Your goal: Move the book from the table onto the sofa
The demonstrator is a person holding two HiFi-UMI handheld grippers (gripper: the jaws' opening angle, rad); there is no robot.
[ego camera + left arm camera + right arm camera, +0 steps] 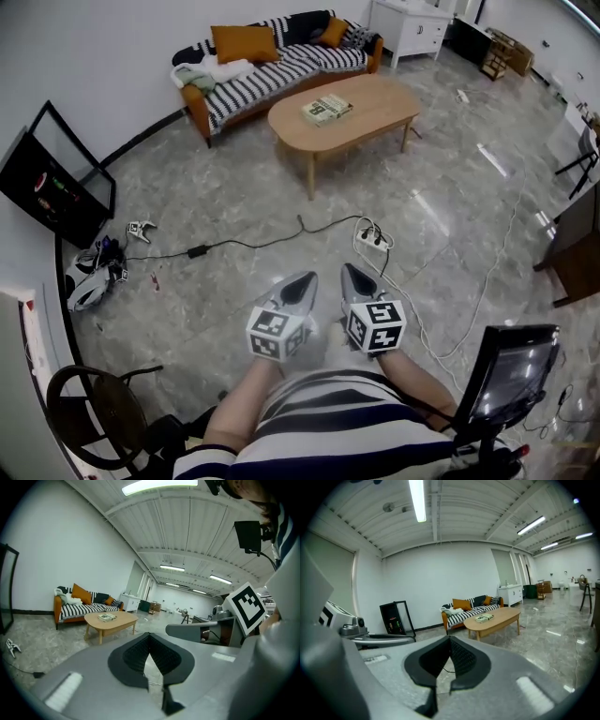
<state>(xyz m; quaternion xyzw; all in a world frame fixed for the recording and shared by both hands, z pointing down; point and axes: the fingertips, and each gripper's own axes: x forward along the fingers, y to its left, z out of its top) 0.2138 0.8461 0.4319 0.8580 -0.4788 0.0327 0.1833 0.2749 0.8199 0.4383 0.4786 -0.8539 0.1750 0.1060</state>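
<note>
Book (327, 109) on the table (380, 120), well ahead of the left gripper (306, 281) and right gripper (350, 274), both closed and empty.

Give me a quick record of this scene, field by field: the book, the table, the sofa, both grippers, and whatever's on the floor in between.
book: lies flat on the table, untouched
table: oval, wooden, right in front of the sofa
sofa: striped seat, orange cushion, bundle of cloth at its left end
left gripper: jaws shut, nothing between them, well short of the table
right gripper: jaws shut, nothing between them, beside the left gripper
floor between: black cable and white power strip
task status: not yet started
</note>
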